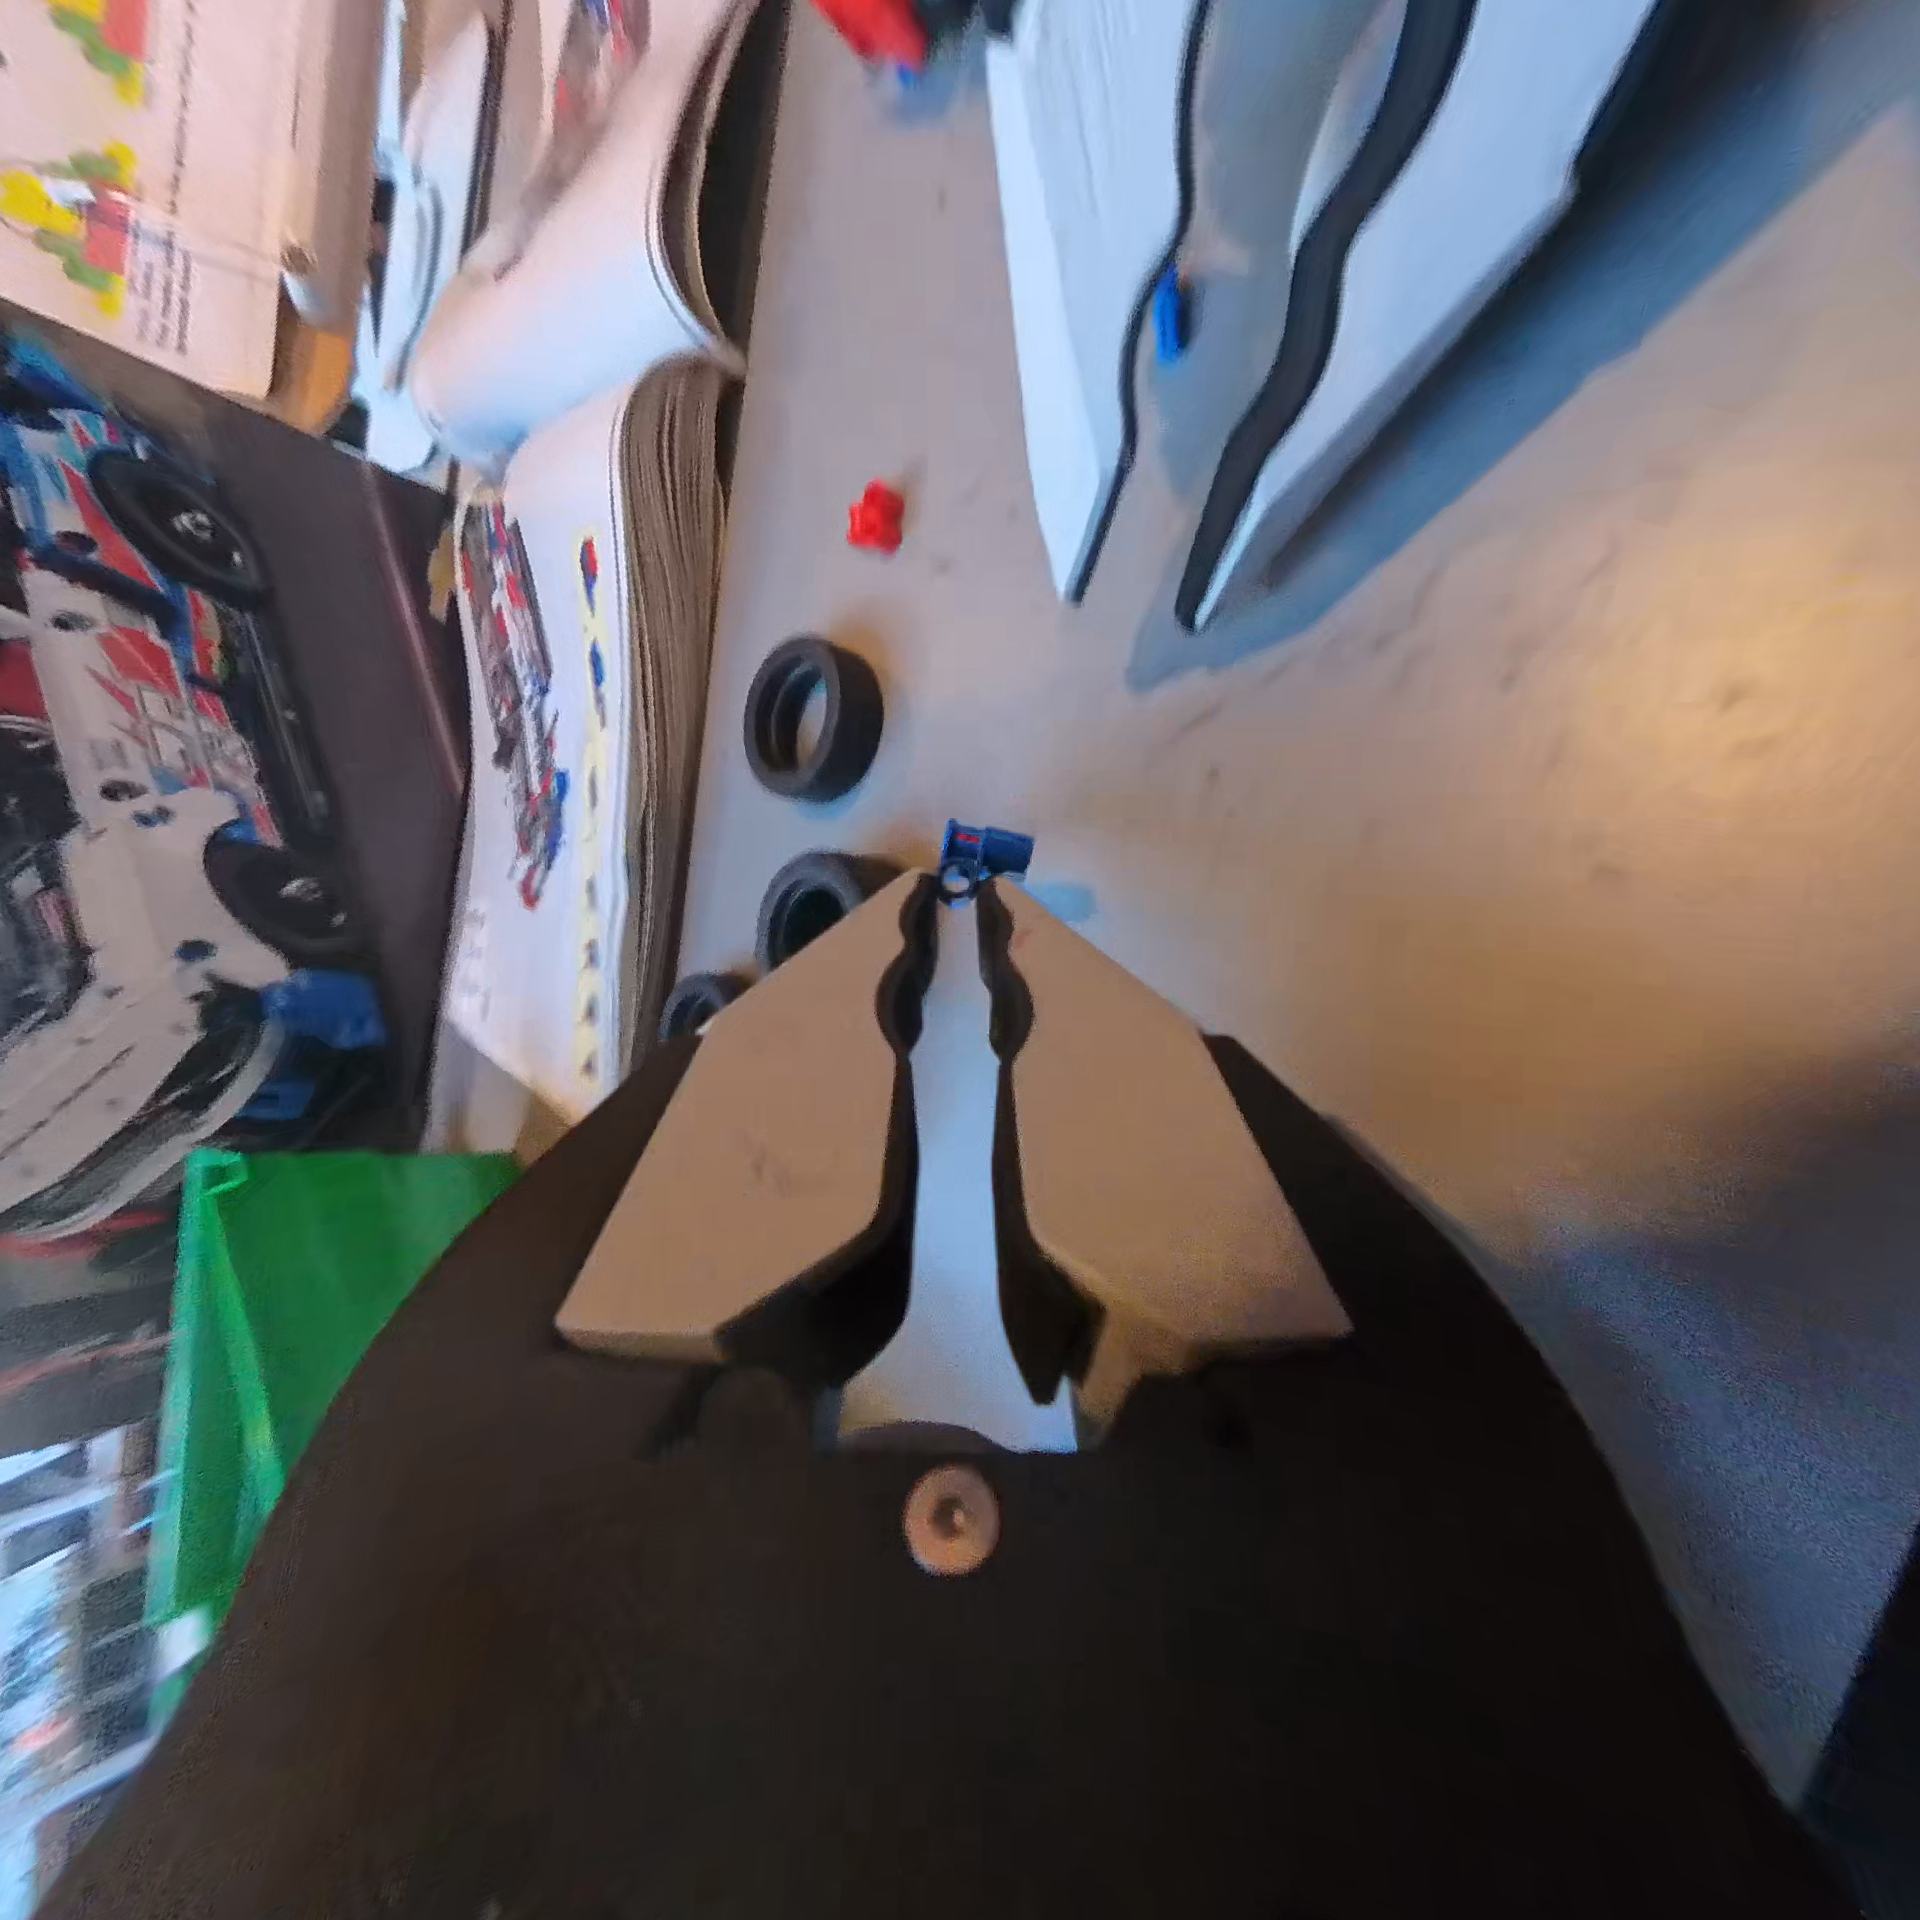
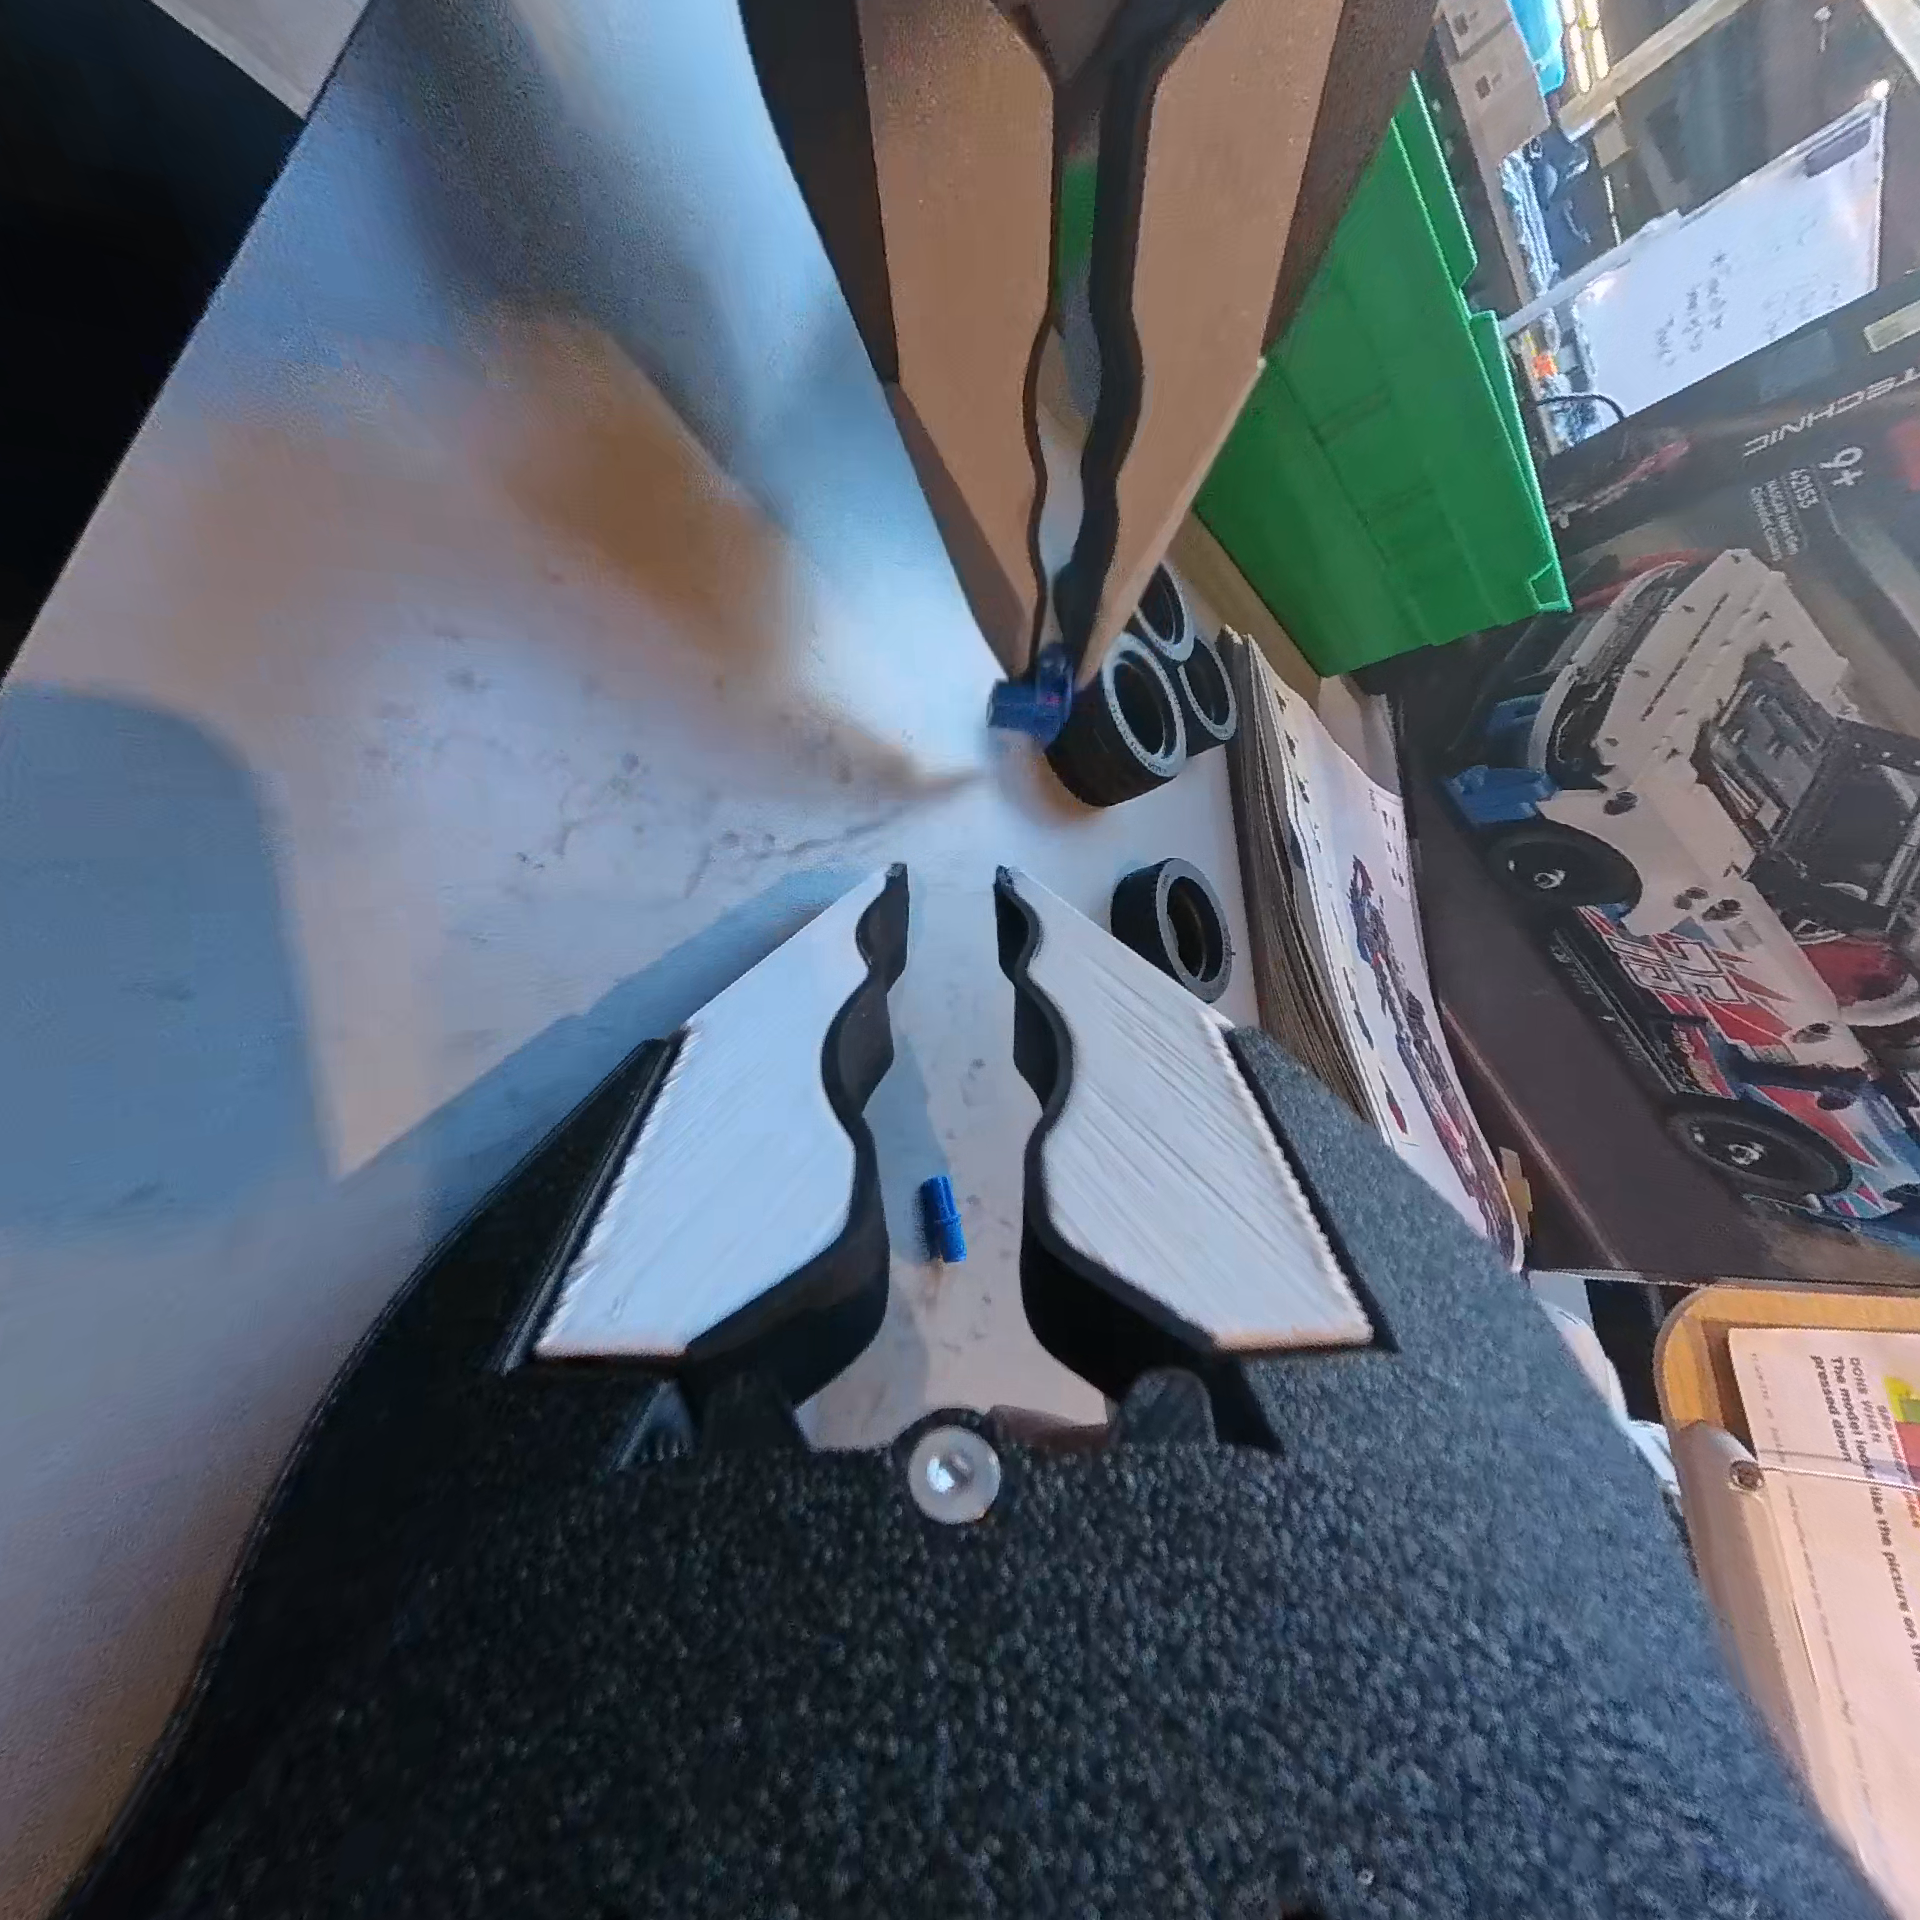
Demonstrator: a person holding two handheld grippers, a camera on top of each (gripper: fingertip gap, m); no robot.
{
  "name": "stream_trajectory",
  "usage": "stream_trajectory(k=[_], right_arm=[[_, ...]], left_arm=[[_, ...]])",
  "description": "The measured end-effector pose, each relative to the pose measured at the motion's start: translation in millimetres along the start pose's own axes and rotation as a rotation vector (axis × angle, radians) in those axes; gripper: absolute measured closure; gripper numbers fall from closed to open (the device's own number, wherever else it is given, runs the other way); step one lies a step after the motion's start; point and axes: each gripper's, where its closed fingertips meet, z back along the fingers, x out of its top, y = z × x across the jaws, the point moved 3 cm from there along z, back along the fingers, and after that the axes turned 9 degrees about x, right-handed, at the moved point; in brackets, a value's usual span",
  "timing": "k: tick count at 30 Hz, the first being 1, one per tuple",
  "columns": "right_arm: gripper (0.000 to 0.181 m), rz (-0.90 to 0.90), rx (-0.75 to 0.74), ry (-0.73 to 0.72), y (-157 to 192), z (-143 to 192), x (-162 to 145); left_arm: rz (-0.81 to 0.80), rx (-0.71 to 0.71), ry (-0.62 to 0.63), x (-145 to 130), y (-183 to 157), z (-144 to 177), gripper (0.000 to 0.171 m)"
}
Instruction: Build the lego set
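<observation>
left gripper [image 1: 954, 891] nipped closed on small blue connector piece [image 1: 982, 850], held at table [image 1: 1455, 935] surface | right gripper [image 2: 951, 883] parted, nothing gripped, blue pin [image 2: 941, 1220] seen lying between its fingers | black tyres [image 2: 1143, 717] just beside connector | instruction booklet [image 2: 1340, 935], set box [image 2: 1714, 883] beyond

The left gripper [image 1: 958, 891] pinches a small blue connector piece [image 1: 977, 854] at its very tips, the two fingers drawn close on it over the pale table [image 1: 1455, 831]. Just to the left of the tips lie three black tyres [image 1: 812, 719], one beyond the other, and farther ahead sits a small red piece [image 1: 875, 514]. Left of the tyres lies an open instruction booklet [image 1: 551, 769]. Ahead and to the right, the other gripper [image 1: 1143, 582] reaches in, blurred.
</observation>
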Motion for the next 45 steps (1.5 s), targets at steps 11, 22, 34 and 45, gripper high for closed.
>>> stream_trajectory(k=[11, 22, 34, 45], right_arm=[[0.165, -0.023, -0.023, -0.013, -5, 2, 0], [0.165, -0.081, -0.08, -0.042, -16, 7, 1], [0.173, -0.506, -0.287, -0.256, -75, 68, 3], [0.173, -0.809, -0.021, -0.043, -33, 65, -23]], left_arm=[[0.105, -0.135, 0.061, 10, -17, 4, 0.164], [0.214, -0.093, 0.031, -7, -19, -4, 0.166], [0.421, -0.202, -0.044, -14, -9, -11, 0.16], [0.475, -0.345, -0.081, -11, -14, -6, 0.147]])
